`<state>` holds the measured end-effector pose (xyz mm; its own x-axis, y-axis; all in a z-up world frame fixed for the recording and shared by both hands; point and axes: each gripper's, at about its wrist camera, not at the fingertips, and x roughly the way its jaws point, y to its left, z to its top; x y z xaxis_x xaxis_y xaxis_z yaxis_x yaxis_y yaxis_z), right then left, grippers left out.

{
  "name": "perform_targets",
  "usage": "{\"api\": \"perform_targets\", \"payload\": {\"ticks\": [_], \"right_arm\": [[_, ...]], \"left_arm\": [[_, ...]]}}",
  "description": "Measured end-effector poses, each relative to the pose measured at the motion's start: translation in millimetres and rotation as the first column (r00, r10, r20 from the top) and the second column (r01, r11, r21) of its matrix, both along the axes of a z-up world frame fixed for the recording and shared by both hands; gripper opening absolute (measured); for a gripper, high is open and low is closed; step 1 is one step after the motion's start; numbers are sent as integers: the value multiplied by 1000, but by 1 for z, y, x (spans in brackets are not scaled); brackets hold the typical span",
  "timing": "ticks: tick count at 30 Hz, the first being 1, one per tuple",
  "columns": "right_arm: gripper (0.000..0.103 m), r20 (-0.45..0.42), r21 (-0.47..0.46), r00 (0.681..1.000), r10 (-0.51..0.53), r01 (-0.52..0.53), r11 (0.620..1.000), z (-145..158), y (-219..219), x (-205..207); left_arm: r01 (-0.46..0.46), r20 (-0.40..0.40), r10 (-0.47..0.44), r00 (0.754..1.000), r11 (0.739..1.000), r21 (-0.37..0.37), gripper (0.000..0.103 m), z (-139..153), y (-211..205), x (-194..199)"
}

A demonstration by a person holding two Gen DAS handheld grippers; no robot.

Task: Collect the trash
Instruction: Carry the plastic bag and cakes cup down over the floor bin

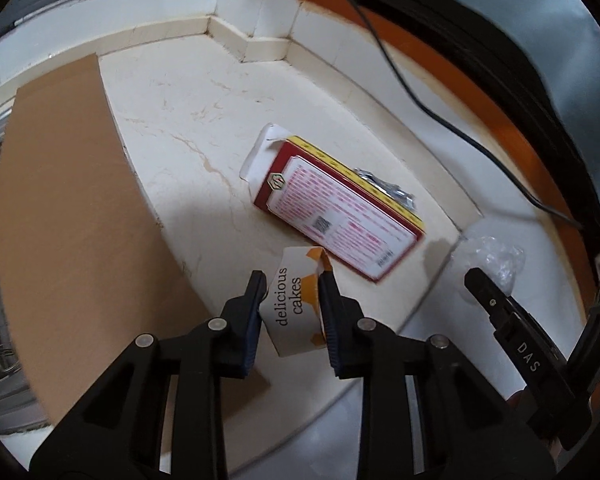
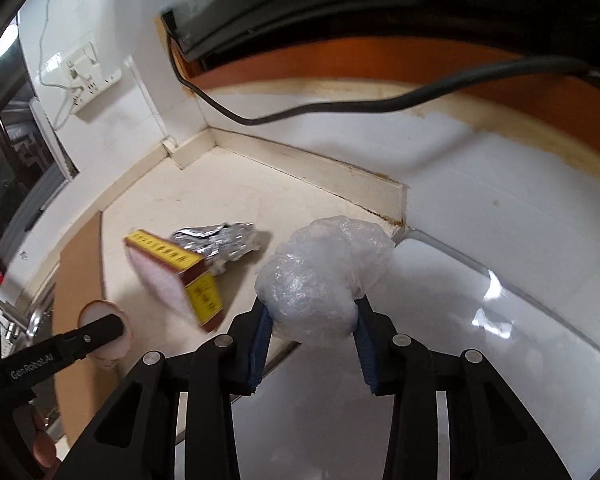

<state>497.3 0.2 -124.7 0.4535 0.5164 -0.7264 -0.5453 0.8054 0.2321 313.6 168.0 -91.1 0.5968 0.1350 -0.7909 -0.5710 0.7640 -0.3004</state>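
Currently both grippers pitched steeply down toward cream marble counter, side by side.

Left gripper: clamped on small white-and-orange card printed "delicious cakes", pads pressing its two edges, card standing between fingers and tilted. Seen from right wrist view as black finger at lower left, crossing in front of card's pale round face.

Right gripper: clenched on crumpled clear plastic wad, blue pads squeezing both sides, most of wad bulging out past fingertips. Sits over glossy white surface next to marble. In left wrist view, right finger marked "DAS" at far right with plastic just ahead of it.

Still lying on counter: red-and-yellow carton, flat, printed panel up, one end flap open, just beyond card. Crushed foil wrapper touching carton's far long side, toward wall. Brown board flat on counter, left of carton, apart from it.

Black cable hanging across orange-trimmed wall behind. Wall socket plate at upper left. Bit of a person's hand at lower left edge, behind left gripper.
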Motion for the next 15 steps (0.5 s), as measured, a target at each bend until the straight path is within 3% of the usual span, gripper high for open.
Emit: {"api": "perform_targets", "payload": {"ticks": [15], "right_arm": [[37,24,60,1000,-15,13,998,78,-58,-154]], "left_arm": [[180,39,-181,983,983,47,24,68,-50,-118]]}}
